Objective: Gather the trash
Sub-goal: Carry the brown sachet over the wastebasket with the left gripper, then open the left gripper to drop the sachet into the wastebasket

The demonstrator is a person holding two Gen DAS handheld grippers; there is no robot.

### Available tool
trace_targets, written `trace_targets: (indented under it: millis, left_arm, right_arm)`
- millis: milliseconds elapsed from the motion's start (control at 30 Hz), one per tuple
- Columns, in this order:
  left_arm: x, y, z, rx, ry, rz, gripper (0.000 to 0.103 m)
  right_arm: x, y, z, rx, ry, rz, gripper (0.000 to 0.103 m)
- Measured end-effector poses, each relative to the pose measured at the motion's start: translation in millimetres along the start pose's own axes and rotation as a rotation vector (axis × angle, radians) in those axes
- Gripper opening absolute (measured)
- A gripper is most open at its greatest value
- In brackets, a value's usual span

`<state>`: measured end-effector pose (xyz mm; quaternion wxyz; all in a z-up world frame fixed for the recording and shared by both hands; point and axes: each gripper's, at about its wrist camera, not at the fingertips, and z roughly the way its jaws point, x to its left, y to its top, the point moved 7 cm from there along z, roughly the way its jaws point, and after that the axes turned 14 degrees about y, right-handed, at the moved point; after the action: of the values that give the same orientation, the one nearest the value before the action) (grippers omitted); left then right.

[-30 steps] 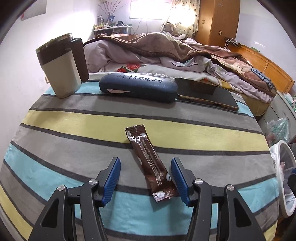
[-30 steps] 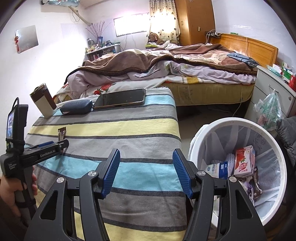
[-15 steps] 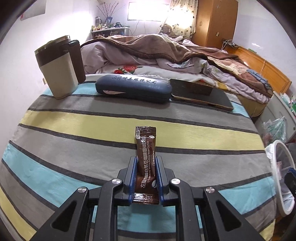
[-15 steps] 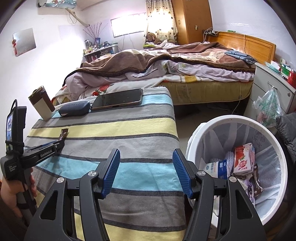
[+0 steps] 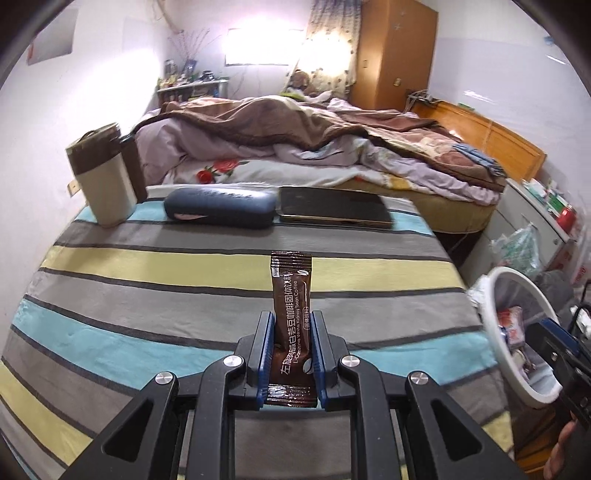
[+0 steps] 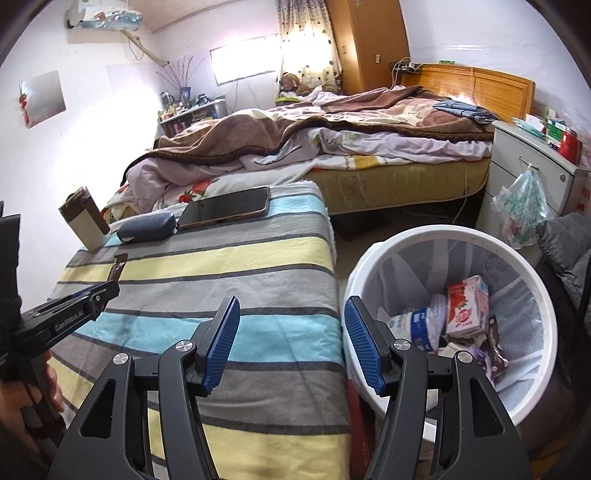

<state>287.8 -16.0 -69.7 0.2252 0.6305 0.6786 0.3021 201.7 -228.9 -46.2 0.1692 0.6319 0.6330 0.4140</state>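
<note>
Left wrist: glasses case (image 5: 220, 211) touches tablet (image 5: 334, 210) behind sachet (image 5: 291, 321).

On the brown sachet (image 5: 291, 325) I read "L-Carnitine White Kidney Bean Coffee" beside a line of Chinese characters. Lettering on my left gripper's (image 6: 94, 297) side and the bin's (image 6: 532, 291) cartons is too blurred to read.

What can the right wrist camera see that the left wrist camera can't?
Only the right wrist view shows the open right gripper, the red-and-white carton deep in the bin, and the air conditioner high on the wall.

Only the left wrist view shows the writing on the brown coffee sachet, pinched by the left gripper.

Both show the striped cloth, white bin, glasses case, tablet and bed.
</note>
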Motion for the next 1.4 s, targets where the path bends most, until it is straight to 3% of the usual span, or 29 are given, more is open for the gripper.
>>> trace_targets:
  millis: [667, 1100, 1400]
  left_arm:
    - [-112.9, -10.9, -86.8, -0.115, -0.17, 0.142, 0.02]
    - [-202.0, -30.7, -105.2, -0.103, -0.291, 0.251, 0.02]
    - [-249.1, -47.1, -94.6, -0.061, -0.33, 0.315, 0.02]
  right_arm:
    - [-58.9, -3.2, -63.1, -0.099, -0.091, 0.082, 0.061]
    - [-104.8, -13.1, -96.4, -0.121, -0.166, 0.13, 0.061]
    - [-130.9, -20.4, -102.0, -0.107, -0.207, 0.165, 0.061]
